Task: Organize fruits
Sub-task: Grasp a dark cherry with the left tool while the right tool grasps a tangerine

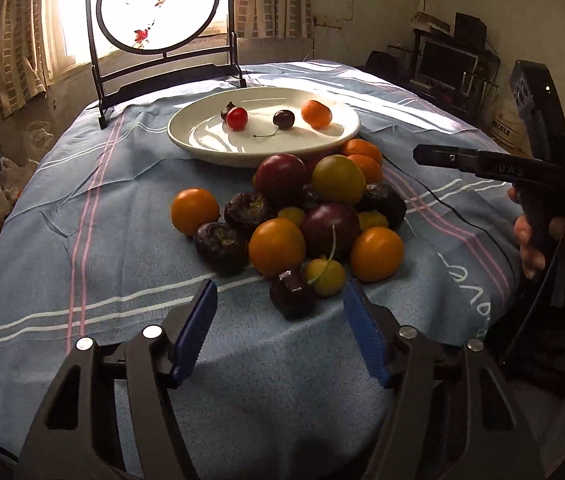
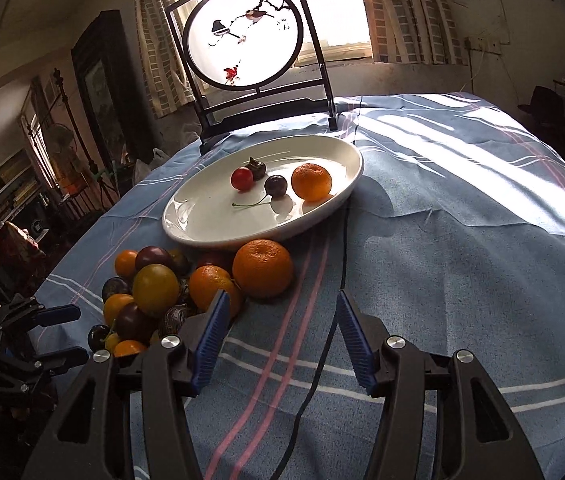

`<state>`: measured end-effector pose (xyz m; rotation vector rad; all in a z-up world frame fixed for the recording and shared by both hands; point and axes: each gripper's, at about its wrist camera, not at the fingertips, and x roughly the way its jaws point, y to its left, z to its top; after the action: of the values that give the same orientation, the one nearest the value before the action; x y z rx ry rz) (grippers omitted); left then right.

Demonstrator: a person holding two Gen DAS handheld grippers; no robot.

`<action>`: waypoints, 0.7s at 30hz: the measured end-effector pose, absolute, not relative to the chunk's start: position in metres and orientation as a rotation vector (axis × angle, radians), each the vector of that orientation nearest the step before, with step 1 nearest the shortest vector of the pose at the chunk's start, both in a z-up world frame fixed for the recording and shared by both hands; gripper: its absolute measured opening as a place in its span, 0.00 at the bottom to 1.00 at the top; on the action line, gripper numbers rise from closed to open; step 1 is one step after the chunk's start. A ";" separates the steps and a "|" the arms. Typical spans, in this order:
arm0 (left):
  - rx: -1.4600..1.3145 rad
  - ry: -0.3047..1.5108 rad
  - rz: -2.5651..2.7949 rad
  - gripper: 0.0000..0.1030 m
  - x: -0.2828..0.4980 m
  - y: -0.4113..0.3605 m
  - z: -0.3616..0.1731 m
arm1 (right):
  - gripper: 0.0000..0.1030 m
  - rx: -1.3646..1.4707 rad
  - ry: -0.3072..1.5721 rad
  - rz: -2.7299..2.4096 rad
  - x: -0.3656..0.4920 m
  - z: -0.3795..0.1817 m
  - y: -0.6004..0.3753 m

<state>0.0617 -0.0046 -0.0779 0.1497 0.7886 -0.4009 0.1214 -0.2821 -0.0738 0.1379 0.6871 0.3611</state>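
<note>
Two tools stand released with nothing between them: my left tool [image 1: 280, 334] just short of the fruit pile [image 1: 298, 216], my right tool [image 2: 280, 338] beside it. Beyond, the white plate [image 1: 202, 142] holds a mandarin [image 1: 316, 113] and cherries.

Open left tool [image 1: 280, 332] above fruit pile [image 1: 302, 216], white plate [image 1: 202, 140] behind, blue tablecloth [image 1: 102, 240]

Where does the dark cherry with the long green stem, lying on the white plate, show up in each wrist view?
Left wrist view: the dark cherry with the long green stem sits upper centre, on the white oval plate, between the red cherry tomato and the small orange mandarin.
Right wrist view: the same cherry lies at centre, just left of the mandarin.
Shared landmark: the round bird-painted screen in a dark frame behind the plate.
</note>
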 end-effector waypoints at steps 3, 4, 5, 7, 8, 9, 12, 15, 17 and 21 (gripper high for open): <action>0.107 0.820 -0.405 0.46 0.070 -0.002 -0.087 | 0.55 0.153 0.685 0.377 0.122 -0.075 -0.284; 0.103 0.826 -0.413 0.45 0.071 -0.003 -0.090 | 0.55 0.169 0.685 0.381 0.123 -0.076 -0.286; 0.100 0.820 -0.421 0.43 0.071 -0.004 -0.090 | 0.55 0.187 0.688 0.387 0.124 -0.077 -0.288; 0.112 0.809 -0.430 0.42 0.070 -0.008 -0.091 | 0.55 0.216 0.701 0.398 0.125 -0.080 -0.292; 0.114 0.804 -0.436 0.40 0.069 -0.009 -0.091 | 0.55 0.222 0.704 0.399 0.126 -0.080 -0.293; 0.112 0.802 -0.444 0.34 0.069 -0.010 -0.091 | 0.55 0.219 0.705 0.402 0.126 -0.081 -0.292; 0.089 0.804 -0.488 0.25 0.065 -0.012 -0.091 | 0.55 0.193 0.700 0.404 0.124 -0.080 -0.287; 0.093 0.797 -0.486 0.25 0.063 -0.014 -0.090 | 0.55 0.187 0.699 0.404 0.123 -0.080 -0.286; 0.082 0.799 -0.482 0.25 0.064 -0.013 -0.090 | 0.55 0.189 0.698 0.400 0.123 -0.080 -0.286; 0.067 0.757 -0.459 0.25 0.058 -0.005 -0.077 | 0.55 0.132 0.674 0.375 0.111 -0.076 -0.276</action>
<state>0.0578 -0.0048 -0.0765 0.0672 0.7574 -0.4593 0.1113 -0.2762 -0.0759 0.1324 0.6736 0.3749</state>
